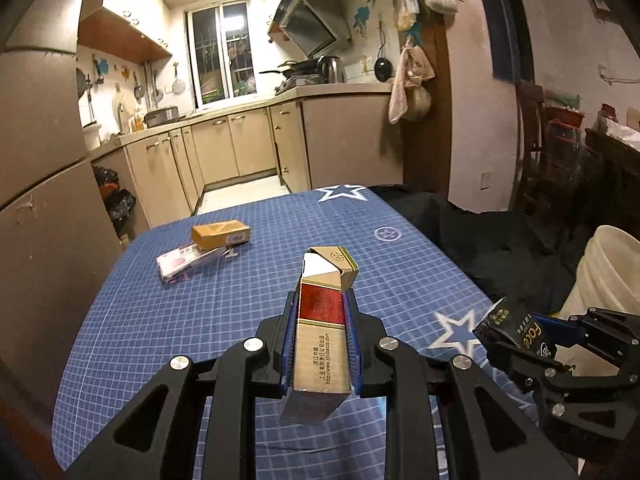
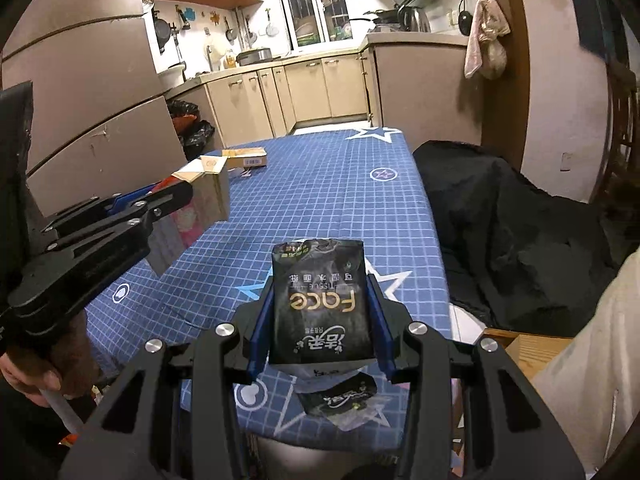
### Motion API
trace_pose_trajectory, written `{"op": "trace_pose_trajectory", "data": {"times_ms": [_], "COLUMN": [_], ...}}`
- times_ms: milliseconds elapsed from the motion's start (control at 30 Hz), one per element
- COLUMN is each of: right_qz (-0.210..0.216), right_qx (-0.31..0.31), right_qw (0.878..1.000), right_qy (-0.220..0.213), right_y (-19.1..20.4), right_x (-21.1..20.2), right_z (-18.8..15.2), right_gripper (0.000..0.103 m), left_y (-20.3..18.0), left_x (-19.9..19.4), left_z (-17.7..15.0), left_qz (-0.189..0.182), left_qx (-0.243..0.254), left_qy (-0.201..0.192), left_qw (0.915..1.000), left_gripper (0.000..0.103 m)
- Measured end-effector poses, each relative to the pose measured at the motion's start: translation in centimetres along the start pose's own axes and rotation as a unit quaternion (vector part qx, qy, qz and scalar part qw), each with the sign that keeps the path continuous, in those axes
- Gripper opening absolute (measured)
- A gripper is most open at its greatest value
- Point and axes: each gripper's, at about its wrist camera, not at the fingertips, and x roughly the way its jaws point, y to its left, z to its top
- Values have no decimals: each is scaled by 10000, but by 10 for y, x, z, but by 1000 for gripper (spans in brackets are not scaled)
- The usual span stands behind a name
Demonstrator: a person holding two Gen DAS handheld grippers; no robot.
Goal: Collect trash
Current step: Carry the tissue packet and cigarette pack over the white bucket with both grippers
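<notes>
- Left tool (image 1: 320, 316) is clamped on a gold-and-red cigarette pack (image 1: 322, 320), blue pads pressed to both long sides, flip lid ajar at the far end, the pack lifted off the counter (image 1: 168, 320).
- Right tool (image 2: 320, 312) is closed around a black "Face" tissue packet (image 2: 322, 308), held up over the counter's near edge.
- Both tools hang side by side near the counter's right edge; a white bucket (image 1: 608, 272) stands just past that edge.
- Still on the cloth near the far left corner: a tan box (image 1: 221, 233) lying on a pink-and-white flat pack (image 1: 186, 266).
- Black wrapper scrap (image 2: 340, 396) lies at the near edge under the right tool.
- Middle of the counter shows only blue grid cloth.
</notes>
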Motion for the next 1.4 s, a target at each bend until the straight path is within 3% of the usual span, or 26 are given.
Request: {"op": "trace_pose_trajectory", "data": {"times_ms": [733, 1400], "right_qz": [-553, -1377], "right_qx": [502, 1074], "right_qw": [9948, 9773], "right_qy": [-689, -1200], "right_y": [-49, -121], "right_x": [-71, -139], "right_z": [-13, -30], "right_gripper": [41, 41], "left_y": [-92, -183], "left_x": [-15, -14], "left_z": [22, 36], "left_qz": [-518, -1085], "left_qx": [670, 1243], "left_qy": [-328, -538], "left_qw": [9959, 9848], "left_gripper": [23, 23]}}
